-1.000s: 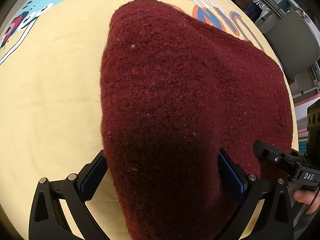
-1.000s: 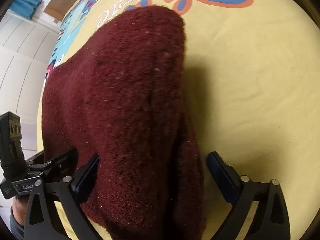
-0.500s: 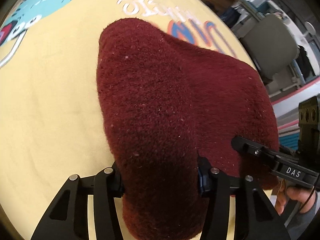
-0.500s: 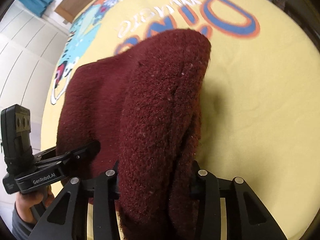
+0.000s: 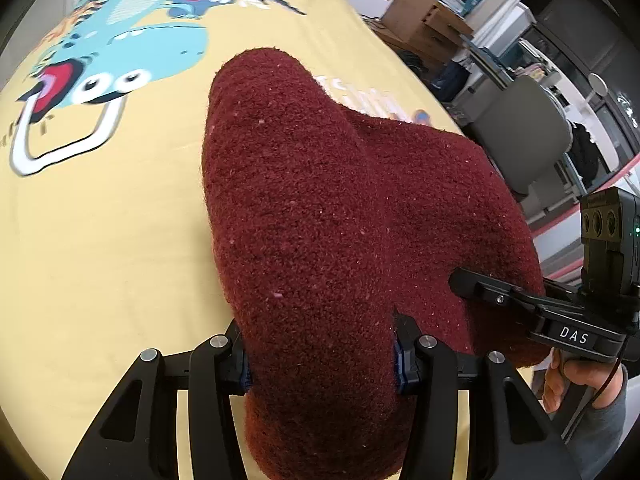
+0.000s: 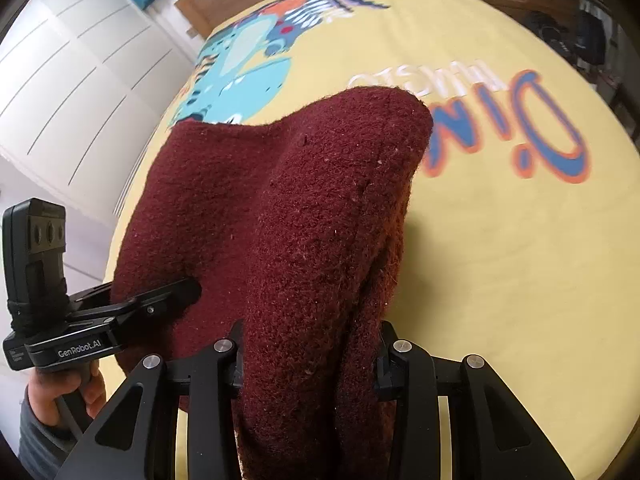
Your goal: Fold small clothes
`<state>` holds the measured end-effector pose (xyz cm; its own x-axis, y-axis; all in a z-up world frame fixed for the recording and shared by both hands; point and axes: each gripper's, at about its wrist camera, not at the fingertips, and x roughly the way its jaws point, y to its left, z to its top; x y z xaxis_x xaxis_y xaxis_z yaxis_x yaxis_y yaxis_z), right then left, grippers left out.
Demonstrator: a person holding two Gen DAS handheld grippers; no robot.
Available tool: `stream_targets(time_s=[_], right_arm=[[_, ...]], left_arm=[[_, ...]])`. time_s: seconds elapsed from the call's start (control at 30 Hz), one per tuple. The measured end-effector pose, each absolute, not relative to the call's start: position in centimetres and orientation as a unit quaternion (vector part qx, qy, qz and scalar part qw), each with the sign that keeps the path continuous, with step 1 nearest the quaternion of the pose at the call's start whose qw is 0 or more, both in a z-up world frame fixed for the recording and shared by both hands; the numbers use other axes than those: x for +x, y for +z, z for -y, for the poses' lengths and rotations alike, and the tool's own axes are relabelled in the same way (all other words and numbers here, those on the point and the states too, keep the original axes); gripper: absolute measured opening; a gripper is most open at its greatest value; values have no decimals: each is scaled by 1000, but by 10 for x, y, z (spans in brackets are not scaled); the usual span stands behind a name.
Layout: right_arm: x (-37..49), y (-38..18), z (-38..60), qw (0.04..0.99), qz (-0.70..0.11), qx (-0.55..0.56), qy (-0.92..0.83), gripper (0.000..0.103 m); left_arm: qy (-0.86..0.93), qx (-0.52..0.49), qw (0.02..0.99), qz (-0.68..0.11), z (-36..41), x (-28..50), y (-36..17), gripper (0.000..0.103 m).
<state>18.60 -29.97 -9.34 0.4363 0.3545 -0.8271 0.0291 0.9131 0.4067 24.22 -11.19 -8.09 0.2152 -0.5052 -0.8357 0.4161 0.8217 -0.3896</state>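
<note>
A dark red fuzzy knit garment [image 5: 340, 208] lies on a yellow dinosaur-print sheet [image 5: 100, 240]. My left gripper [image 5: 320, 364] is shut on the near left edge of the garment and holds it bunched and raised off the sheet. My right gripper [image 6: 308, 360] is shut on the near right edge [image 6: 312, 240], also lifted. Each gripper shows in the other's view: the right gripper [image 5: 464, 280] at the garment's right side, the left gripper [image 6: 192, 286] at its left side. The far part of the garment still rests on the sheet.
The sheet carries a blue dinosaur print [image 5: 132, 52] and "Dino" lettering [image 6: 532, 128]. A grey chair [image 5: 524, 128] and cardboard boxes [image 5: 420, 16] stand beyond the bed's right edge. White cupboard doors [image 6: 72, 80] stand to the left.
Both grippers closed on the garment's near edge, then lifted it and tilted up, so more of the sheet and room shows.
</note>
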Motion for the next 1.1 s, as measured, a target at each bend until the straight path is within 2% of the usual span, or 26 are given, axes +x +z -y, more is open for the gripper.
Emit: stream_targets(time_s=[0.17, 0.23, 0.37, 0.43, 0.5, 0.63, 0.87, 1.1], right_arm=[[190, -146, 272, 803, -560, 185, 90, 40], [187, -169, 268, 796, -575, 175, 73, 47], [185, -177, 275, 797, -574, 177, 62, 63], [187, -172, 277, 801, -576, 156, 53, 77], [187, -161, 281, 809, -569, 139, 43, 78], [175, -136, 284, 828, -549, 106, 33, 82], [148, -129, 274, 842, -534, 70, 29, 84], [140, -158, 281, 843, -535, 59, -3, 85]], left_arm=[[-265, -36, 772, -576, 86, 240, -120, 45], [-252, -40, 763, -594, 78, 239, -142, 48], [-236, -42, 765, -598, 69, 235, -156, 66], [-227, -36, 766, -600, 70, 240, -151, 68], [-219, -29, 768, -601, 74, 240, -143, 74], [-202, 8, 785, -585, 74, 229, -129, 101], [-191, 13, 800, -568, 56, 207, -119, 102], [-168, 36, 810, -561, 54, 206, -133, 102]])
